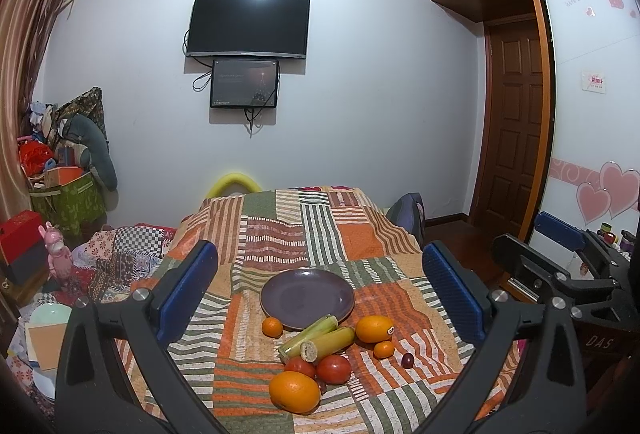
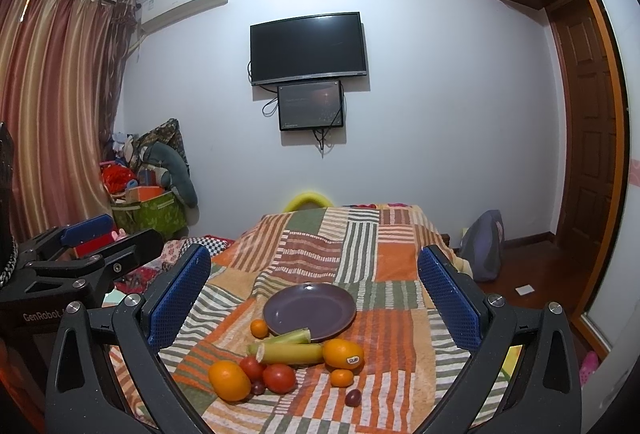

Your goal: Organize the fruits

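An empty purple plate (image 1: 307, 298) (image 2: 310, 310) sits on the striped patchwork cloth (image 1: 280, 230). In front of it lie two corn cobs (image 1: 320, 340) (image 2: 290, 350), two large oranges (image 1: 295, 391) (image 1: 374, 328), two small tangerines (image 1: 272, 326) (image 1: 384, 349), two tomatoes (image 1: 333, 368) (image 1: 300, 366) and a dark grape (image 1: 407, 360). My left gripper (image 1: 320, 298) is open and empty above the pile. My right gripper (image 2: 314, 302) is open and empty, also above it. The right gripper shows at the right edge of the left wrist view (image 1: 560, 258).
A green box (image 1: 66, 197) of clutter and a pink toy (image 1: 59, 258) stand on the left. A TV (image 1: 249, 25) hangs on the far wall. A wooden door (image 1: 516, 129) and wardrobe are on the right. A grey bag (image 2: 484, 250) lies on the floor.
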Action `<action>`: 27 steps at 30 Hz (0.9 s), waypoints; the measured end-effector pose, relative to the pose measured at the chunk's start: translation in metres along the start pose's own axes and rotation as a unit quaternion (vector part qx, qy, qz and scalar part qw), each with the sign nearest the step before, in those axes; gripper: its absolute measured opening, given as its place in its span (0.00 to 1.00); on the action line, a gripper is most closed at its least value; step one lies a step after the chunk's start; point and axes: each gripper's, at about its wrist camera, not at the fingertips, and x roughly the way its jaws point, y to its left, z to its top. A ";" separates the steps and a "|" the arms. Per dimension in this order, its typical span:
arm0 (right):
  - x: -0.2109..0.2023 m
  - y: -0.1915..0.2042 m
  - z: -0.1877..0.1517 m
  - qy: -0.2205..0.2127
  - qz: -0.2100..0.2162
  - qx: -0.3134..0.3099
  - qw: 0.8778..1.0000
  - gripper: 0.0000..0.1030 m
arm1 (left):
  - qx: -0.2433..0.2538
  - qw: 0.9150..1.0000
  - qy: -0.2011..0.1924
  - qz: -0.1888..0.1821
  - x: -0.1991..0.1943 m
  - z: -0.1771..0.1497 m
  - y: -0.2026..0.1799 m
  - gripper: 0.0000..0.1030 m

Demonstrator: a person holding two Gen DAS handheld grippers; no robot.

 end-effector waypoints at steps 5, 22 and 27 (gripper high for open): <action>0.003 0.000 -0.001 0.006 -0.001 -0.003 1.000 1.00 | 0.002 1.000 0.003 0.003 0.003 -0.001 0.001 1.00; 0.044 -0.010 -0.029 0.088 0.027 -0.017 0.996 0.77 | -0.013 0.990 0.140 0.021 0.080 -0.048 0.036 0.75; 0.066 -0.016 -0.048 0.143 0.028 -0.016 0.989 0.56 | -0.020 0.979 0.204 0.012 0.108 -0.077 0.049 0.75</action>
